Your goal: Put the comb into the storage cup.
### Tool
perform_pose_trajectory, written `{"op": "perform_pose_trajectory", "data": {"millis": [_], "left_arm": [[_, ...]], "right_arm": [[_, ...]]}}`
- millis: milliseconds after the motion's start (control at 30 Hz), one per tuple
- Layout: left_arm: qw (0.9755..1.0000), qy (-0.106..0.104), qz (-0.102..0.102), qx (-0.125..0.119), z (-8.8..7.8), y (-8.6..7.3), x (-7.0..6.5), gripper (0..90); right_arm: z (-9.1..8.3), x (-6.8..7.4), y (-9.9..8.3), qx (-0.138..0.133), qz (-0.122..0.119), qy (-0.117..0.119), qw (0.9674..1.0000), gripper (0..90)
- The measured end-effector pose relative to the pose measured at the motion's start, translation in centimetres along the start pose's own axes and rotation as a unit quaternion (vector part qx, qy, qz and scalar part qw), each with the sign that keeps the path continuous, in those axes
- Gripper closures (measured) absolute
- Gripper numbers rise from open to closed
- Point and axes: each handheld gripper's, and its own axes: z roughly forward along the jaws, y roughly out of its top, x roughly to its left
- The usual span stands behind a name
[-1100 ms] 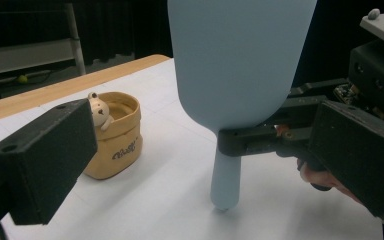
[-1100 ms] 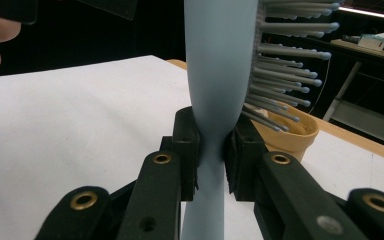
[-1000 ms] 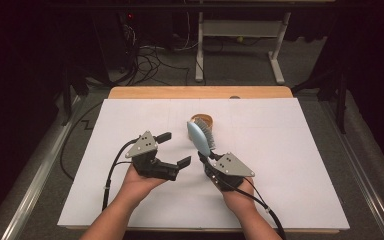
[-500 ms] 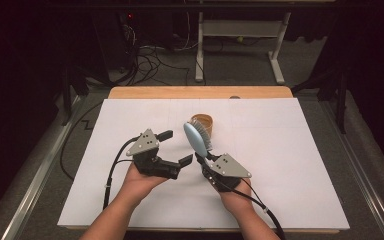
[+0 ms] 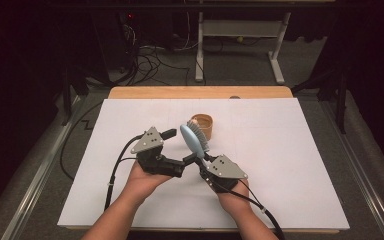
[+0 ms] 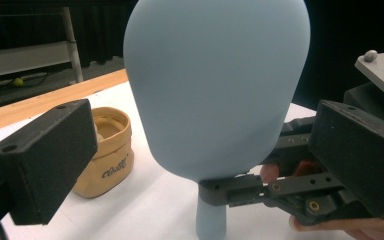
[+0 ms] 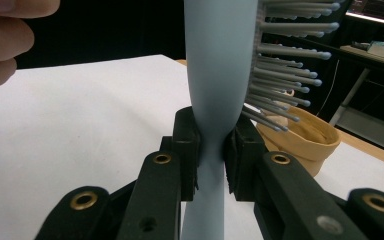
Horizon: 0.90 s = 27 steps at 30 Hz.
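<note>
While pinched at its narrow neck by the right hand-held gripper [image 5: 199,159]: matte blue oval hairbrush [image 5: 193,140], upright | left hand-held gripper [image 5: 177,150]: spread | tan pouch [image 5: 203,126]: soft, round, open-topped.

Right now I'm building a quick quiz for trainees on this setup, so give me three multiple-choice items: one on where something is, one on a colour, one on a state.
1. Where is the tan pouch?
A. On the white sheet beyond the hairbrush
B. On the floor
C. In the left tool

2. What colour is the hairbrush?
A. Red
B. Light blue
C. Green

3. What state is the right tool in?
A. Wide open, holding nothing
B. Lying flat on the sheet
C. Shut on the hairbrush handle

Answers:
1 A: the high view shows it standing on the white sheet, farther from the person than the brush.
2 B: the brush's back looks light blue in the left gripper view.
3 C: the right gripper view shows both jaws pressed against the narrow handle, while the left tool stands open beside it.
</note>
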Motion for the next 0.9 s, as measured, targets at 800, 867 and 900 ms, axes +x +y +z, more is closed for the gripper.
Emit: {"op": "perform_pose_trajectory", "data": {"millis": [800,867,900], "left_arm": [[0.9999,-0.007,-0.010,0.000,1.7,0.7,-0.4,1.1],[0.9999,-0.007,-0.008,0.000,1.7,0.7,-0.4,2.2],[0.9999,-0.008,-0.009,0.000,1.7,0.7,-0.4,2.7]], "right_arm": [[0.1,0.4,0.1,-0.003,-0.004,0.003,1.0000,78.4],[0.0,0.4,0.1,-0.002,-0.005,0.003,1.0000,78.4],[0.0,0.4,0.1,-0.002,-0.005,0.003,1.0000,78.4]]}}
